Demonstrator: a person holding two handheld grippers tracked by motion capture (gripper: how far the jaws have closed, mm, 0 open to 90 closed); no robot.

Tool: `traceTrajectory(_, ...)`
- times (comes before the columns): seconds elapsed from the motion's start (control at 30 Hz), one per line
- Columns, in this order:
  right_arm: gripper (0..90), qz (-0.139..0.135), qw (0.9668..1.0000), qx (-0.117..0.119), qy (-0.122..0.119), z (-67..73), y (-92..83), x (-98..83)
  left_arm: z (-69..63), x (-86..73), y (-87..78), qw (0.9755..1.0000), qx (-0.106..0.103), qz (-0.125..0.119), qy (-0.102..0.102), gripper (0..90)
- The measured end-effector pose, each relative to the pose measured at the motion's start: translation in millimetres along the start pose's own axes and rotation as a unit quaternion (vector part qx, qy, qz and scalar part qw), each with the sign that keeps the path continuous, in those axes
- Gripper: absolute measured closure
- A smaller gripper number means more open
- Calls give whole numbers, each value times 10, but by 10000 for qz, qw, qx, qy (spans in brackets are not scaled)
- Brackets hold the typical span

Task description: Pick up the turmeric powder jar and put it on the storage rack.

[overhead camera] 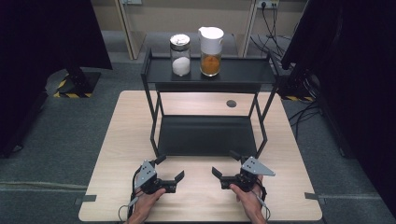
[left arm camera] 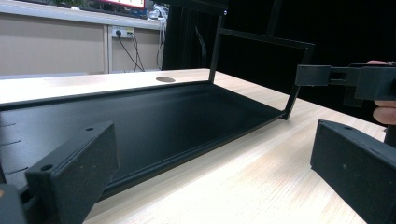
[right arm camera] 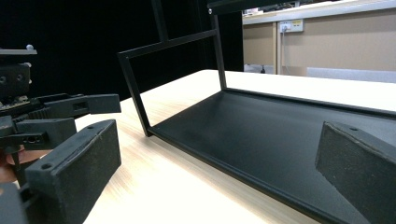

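Two open grippers are resting at the near edge of the desk, in front of a black rack

The left gripper [overhead camera: 169,169] and right gripper [overhead camera: 225,164] are sitting near each other on the desk [overhead camera: 112,154], jaws spread wide and gripping nothing, pointing inward toward one another. The rack [overhead camera: 205,135] is standing just beyond them, its lower shelf bare; a jar of white powder [overhead camera: 180,55] and a jar of orange powder [overhead camera: 211,45] are standing side by side on its top shelf
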State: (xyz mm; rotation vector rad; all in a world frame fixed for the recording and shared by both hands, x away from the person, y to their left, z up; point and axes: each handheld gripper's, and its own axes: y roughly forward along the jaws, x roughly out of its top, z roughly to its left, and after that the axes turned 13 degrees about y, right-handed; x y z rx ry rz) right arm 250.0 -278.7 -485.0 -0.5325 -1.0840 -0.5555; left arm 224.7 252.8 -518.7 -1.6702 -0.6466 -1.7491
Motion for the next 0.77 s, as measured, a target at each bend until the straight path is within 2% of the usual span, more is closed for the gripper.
traceTrajectory(0.77, 5, 7, 10000, -5, 30, -21, 4, -4, -4, -3, -4, 10000, 36, 2, -7, 3)
